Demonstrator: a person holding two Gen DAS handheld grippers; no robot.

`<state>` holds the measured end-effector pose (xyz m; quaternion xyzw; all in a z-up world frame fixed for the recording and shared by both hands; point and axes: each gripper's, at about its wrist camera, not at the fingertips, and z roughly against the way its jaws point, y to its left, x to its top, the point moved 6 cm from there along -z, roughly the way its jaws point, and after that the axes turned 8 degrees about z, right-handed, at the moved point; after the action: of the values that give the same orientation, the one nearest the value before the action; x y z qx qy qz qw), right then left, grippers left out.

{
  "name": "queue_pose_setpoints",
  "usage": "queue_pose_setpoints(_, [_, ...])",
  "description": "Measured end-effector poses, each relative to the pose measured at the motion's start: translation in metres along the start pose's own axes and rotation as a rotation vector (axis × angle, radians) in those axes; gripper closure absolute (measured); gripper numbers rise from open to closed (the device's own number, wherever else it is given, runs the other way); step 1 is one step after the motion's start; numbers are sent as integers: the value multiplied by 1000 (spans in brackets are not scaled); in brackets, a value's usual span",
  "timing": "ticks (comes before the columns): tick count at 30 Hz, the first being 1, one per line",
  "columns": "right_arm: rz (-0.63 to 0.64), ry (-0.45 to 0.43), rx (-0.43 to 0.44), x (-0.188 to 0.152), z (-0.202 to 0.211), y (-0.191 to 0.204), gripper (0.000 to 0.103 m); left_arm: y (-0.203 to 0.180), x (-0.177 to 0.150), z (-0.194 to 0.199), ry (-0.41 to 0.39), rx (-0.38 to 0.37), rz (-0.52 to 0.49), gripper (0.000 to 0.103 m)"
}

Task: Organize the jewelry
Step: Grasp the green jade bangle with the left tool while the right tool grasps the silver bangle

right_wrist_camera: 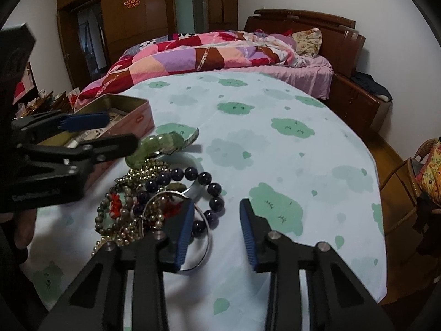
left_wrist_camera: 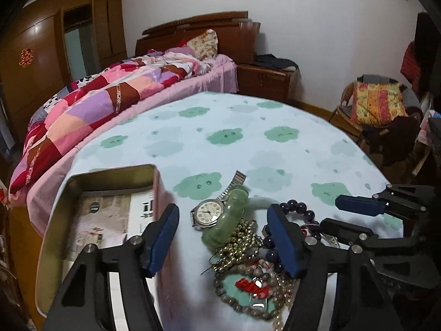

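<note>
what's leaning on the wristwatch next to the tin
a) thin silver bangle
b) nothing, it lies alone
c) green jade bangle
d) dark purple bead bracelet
c: in the left wrist view the green jade bangle lies against the wristwatch, overlapping its right edge.

White walls (left_wrist_camera: 317, 5), wooden wardrobe (left_wrist_camera: 35, 55), and quilted bed (right_wrist_camera: 220, 52) beside nightstand (left_wrist_camera: 264, 81).

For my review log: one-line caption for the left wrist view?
Open left tool hovers over watch and jade bangle beside open tin.
</note>
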<state>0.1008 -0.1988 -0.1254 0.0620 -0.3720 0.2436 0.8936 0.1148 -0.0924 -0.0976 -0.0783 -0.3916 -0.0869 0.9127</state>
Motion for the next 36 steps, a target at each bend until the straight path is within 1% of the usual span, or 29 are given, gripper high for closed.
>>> queue_pose_setpoints(2, [3, 10, 10, -2, -2, 1, 69, -3, -2, -10, 27, -18, -3, 43])
queue_pose_setpoints(4, [12, 22, 21, -4, -4, 5, 70, -3, -4, -19, 46, -7, -1, 46])
queue_pose_setpoints(7, [21, 45, 35, -8, -10, 9, 70, -4, -6, -29, 70, -10, -6, 47])
queue_pose_setpoints(8, [21, 48, 40, -10, -12, 9, 70, -5, -7, -35, 82, -4, -9, 54])
queue_pose_setpoints(9, [17, 44, 43, -10, -11, 9, 70, -4, -8, -38, 92, -5, -8, 67])
queue_pose_setpoints(10, [15, 46, 49, -10, -11, 8, 70, -3, -9, -42, 107, -5, -2, 73])
queue_pose_setpoints(11, [14, 46, 53, -10, -11, 8, 77, -2, -10, -42, 108, -8, 4, 81])
queue_pose_setpoints(12, [14, 47, 60, -11, -11, 8, 87, -2, -10, -39, 102, -21, 5, 87])
queue_pose_setpoints(14, [14, 43, 86, -12, -11, 9, 88, -4, -8, -30, 83, -44, 12, 88])
queue_pose_setpoints(17, [10, 32, 101, -11, -9, 9, 95, -3, -2, -12, 41, -68, 34, 88])
queue_pose_setpoints(22, [-4, -3, 120, -6, -2, 8, 97, 0, 8, 12, -16, -92, 58, 88])
queue_pose_setpoints(24, [-1, -22, 119, -2, 3, 7, 97, 1, 9, 20, -33, -90, 64, 88])
queue_pose_setpoints(25, [1, -26, 117, -1, 4, 8, 97, 2, 10, 23, -40, -90, 63, 88])
queue_pose_setpoints(28, [-5, -35, 119, 1, 6, 6, 97, 2, 10, 29, -53, -97, 65, 94])
queue_pose_setpoints(31, [5, -25, 121, 1, 2, 7, 95, 0, 11, 33, -64, -102, 56, 95])
queue_pose_setpoints(32, [7, -21, 116, 1, 1, 7, 91, 0, 11, 32, -60, -103, 56, 95])
queue_pose_setpoints(33, [5, -15, 111, 1, -1, 7, 81, 1, 10, 30, -54, -103, 58, 95])
queue_pose_setpoints(35, [1, -3, 107, 0, -4, 7, 70, 3, 7, 27, -42, -106, 65, 95])
queue_pose_setpoints(36, [3, 12, 105, -2, -8, 7, 70, 4, 6, 26, -39, -107, 69, 95])
